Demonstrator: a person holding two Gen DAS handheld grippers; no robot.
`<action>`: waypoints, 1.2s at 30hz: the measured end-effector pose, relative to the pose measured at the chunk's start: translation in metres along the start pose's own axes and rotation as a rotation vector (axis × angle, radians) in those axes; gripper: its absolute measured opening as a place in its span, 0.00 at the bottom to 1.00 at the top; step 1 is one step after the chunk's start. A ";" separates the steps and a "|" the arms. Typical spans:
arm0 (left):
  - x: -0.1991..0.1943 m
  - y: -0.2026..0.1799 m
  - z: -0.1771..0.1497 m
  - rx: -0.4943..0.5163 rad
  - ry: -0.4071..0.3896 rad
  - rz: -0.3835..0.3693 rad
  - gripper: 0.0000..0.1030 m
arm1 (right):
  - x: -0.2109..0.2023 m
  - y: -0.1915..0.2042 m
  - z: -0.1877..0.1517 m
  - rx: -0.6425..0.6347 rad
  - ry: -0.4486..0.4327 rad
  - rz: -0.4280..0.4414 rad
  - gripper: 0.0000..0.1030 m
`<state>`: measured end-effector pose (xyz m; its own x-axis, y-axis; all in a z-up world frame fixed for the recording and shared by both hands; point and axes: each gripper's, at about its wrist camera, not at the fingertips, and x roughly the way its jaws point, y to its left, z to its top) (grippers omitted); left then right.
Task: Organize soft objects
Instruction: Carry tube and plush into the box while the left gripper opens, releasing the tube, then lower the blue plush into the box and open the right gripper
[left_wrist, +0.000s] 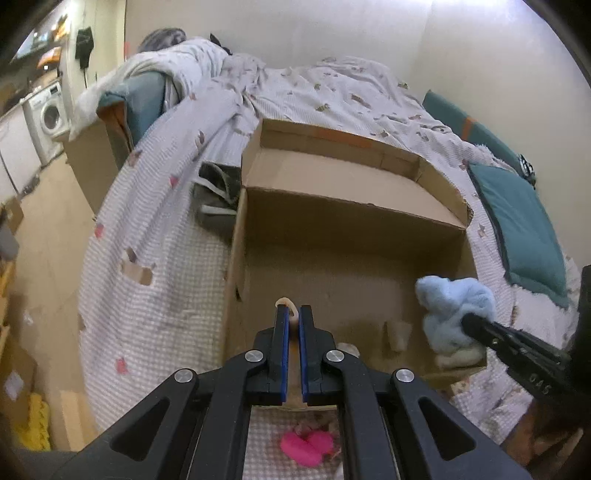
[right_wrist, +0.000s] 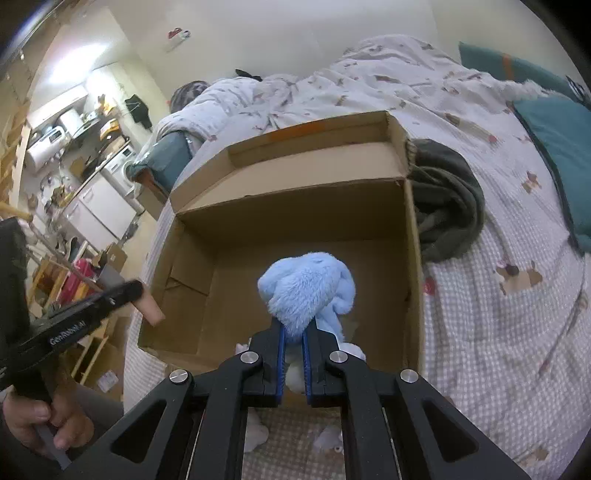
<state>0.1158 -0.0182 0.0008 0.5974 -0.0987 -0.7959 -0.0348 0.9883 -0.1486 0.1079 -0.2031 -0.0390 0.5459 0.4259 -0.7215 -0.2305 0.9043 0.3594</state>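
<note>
An open cardboard box (left_wrist: 332, 221) sits on the bed; it also shows in the right wrist view (right_wrist: 369, 210). My right gripper (right_wrist: 293, 328) is shut on a light blue plush toy (right_wrist: 308, 286) and holds it over the box's near right part; the toy (left_wrist: 454, 306) and the right gripper (left_wrist: 466, 317) also show in the left wrist view. My left gripper (left_wrist: 293, 312) is shut on a tan box flap (left_wrist: 293, 354) at the near wall; the flap (right_wrist: 149, 308) and the left gripper (right_wrist: 133, 290) show in the right wrist view too. A pink soft toy (left_wrist: 308, 446) lies on the bed under the left gripper.
A dark grey cloth (right_wrist: 447, 195) is bunched by the box; it shows in the left wrist view (left_wrist: 218, 199) too. A teal pillow (left_wrist: 517, 221) lies on the bed. A rumpled duvet (left_wrist: 295, 85) covers the far end. White soft pieces (right_wrist: 255, 432) lie near the box. A washing machine (left_wrist: 50, 110) stands far left.
</note>
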 end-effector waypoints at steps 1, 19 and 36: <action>-0.001 -0.002 0.000 0.010 -0.006 0.007 0.04 | 0.003 0.001 0.000 -0.002 0.005 0.006 0.09; 0.009 -0.010 -0.005 0.002 0.001 -0.015 0.04 | 0.014 0.004 0.000 -0.016 0.005 -0.030 0.09; 0.026 -0.014 -0.013 0.055 0.074 0.078 0.55 | 0.024 0.005 -0.006 -0.030 0.054 -0.068 0.09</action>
<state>0.1214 -0.0358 -0.0249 0.5337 -0.0280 -0.8452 -0.0336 0.9980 -0.0543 0.1149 -0.1887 -0.0580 0.5169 0.3640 -0.7748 -0.2190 0.9312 0.2914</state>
